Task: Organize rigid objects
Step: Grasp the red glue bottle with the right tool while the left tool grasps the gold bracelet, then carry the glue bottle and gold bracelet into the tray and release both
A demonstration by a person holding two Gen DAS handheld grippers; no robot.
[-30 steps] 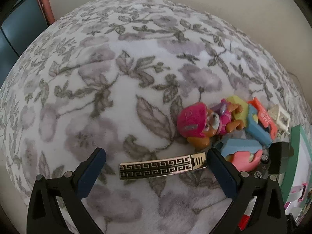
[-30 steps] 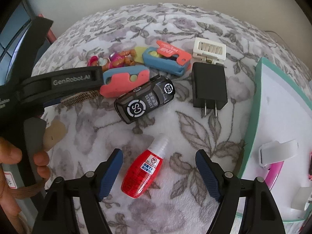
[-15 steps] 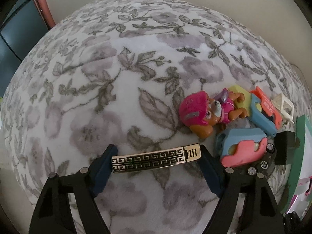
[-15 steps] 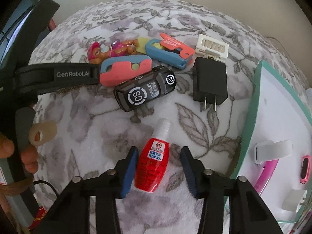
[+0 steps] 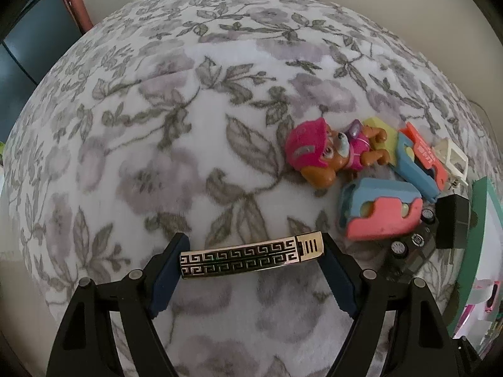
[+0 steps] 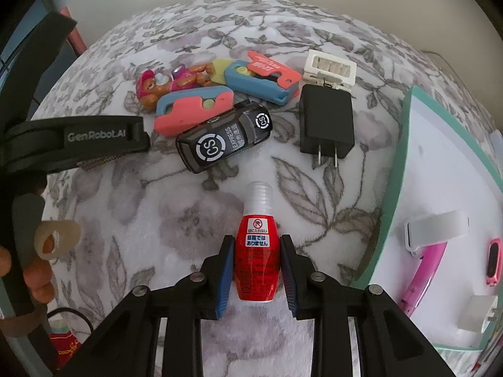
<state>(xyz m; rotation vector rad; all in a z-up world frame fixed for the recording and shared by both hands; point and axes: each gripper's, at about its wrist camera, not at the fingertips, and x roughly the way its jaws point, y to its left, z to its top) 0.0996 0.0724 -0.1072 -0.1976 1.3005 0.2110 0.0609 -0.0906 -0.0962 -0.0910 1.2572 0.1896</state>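
Note:
On the floral blanket, a gold-and-black patterned bar [image 5: 251, 259] lies crosswise between the pads of my left gripper [image 5: 254, 251]. The pads press on its two ends, so the gripper is shut on it. In the right wrist view a small red bottle [image 6: 257, 260] with a clear cap lies between the blue pads of my right gripper [image 6: 256, 251], which is shut on its body. The left gripper's black housing [image 6: 72, 138] and a person's hand [image 6: 31, 270] show at the left edge of that view.
A cluster lies beyond the bottle: a pink-helmeted toy pup [image 6: 166, 83], a blue-and-pink case [image 6: 191, 110], a blue-and-orange case [image 6: 262, 77], a black toy car [image 6: 224, 139], a black plug charger [image 6: 325, 122], a white clip [image 6: 330, 67]. A teal-rimmed white tray [image 6: 405, 157] holds items at the right.
The right jaws closed from wide apart onto the red bottle. The left jaws closed onto the ends of the patterned bar, and the left view shifted slightly.

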